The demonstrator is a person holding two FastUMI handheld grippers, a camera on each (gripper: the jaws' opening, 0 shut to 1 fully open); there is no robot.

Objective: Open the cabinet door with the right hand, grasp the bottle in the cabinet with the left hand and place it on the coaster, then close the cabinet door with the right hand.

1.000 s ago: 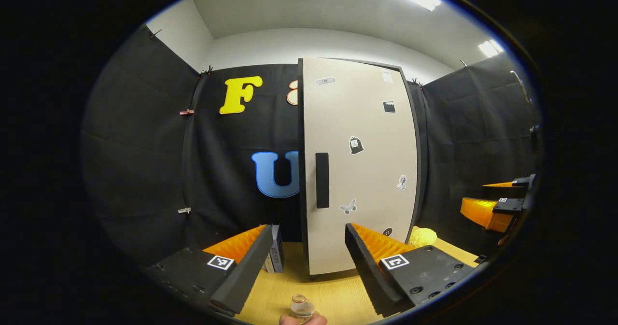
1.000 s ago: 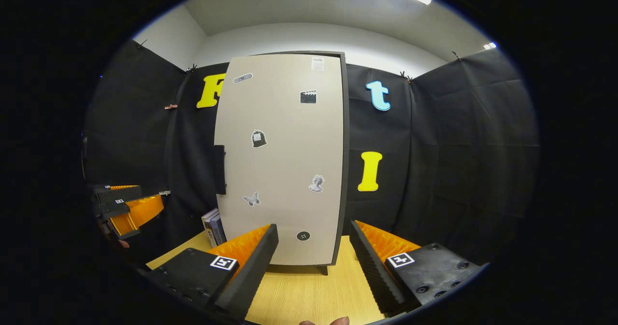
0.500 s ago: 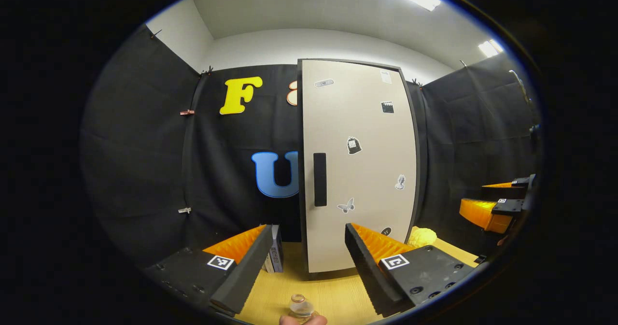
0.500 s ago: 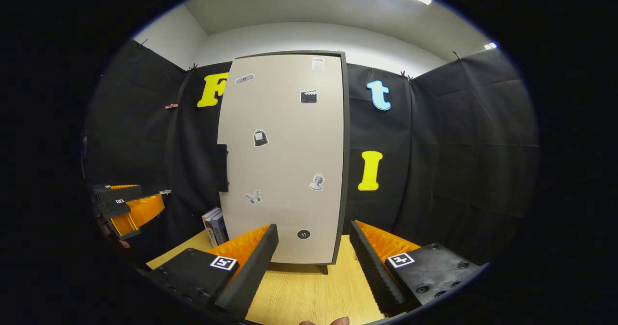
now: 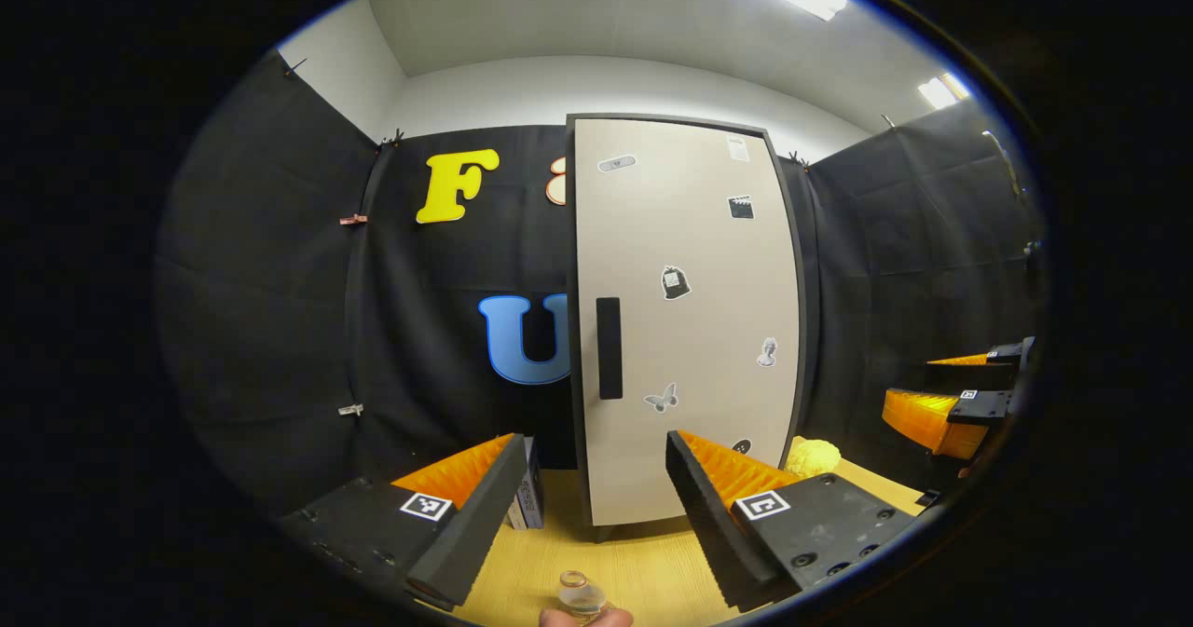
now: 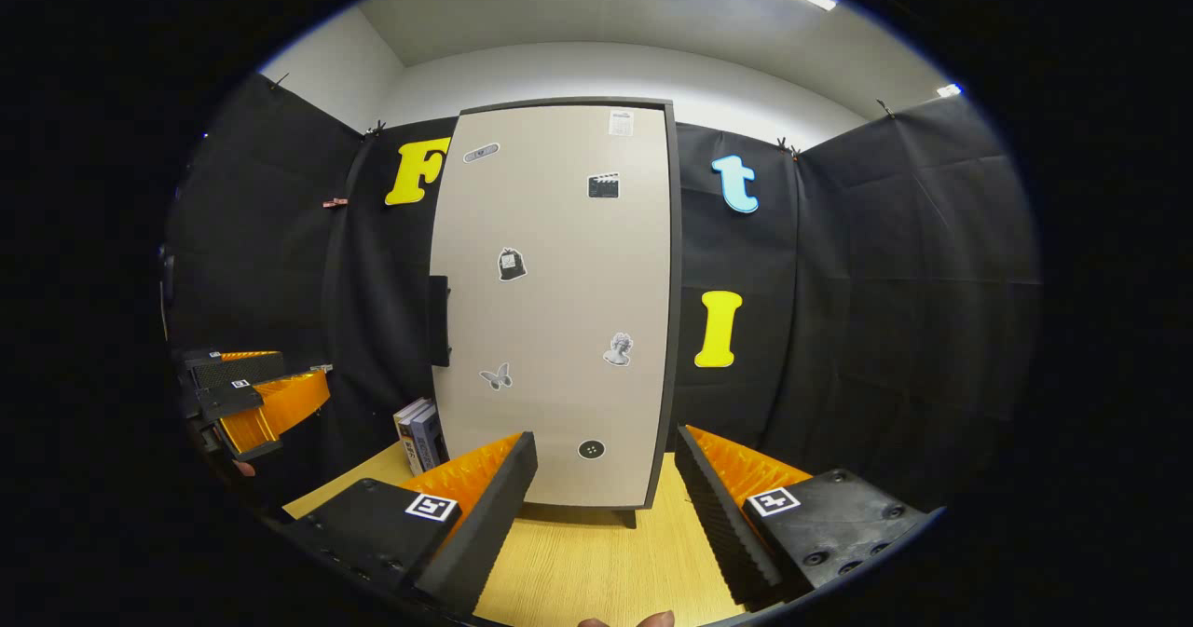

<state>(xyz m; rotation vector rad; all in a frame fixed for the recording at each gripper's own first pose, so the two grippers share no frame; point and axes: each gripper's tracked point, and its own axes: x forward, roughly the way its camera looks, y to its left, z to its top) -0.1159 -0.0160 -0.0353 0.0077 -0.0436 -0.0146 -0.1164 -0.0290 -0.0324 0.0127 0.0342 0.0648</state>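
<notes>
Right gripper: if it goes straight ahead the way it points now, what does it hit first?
Most likely the cabinet door, low on its face near the round sticker. The right gripper is open, with only bare table before the door. Depth is hard to judge.

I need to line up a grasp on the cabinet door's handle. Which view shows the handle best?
The left gripper view: the handle faces the camera as a full dark bar near the door edge. The right gripper view catches the handle edge-on, a thin strip at the door's left side.
</notes>
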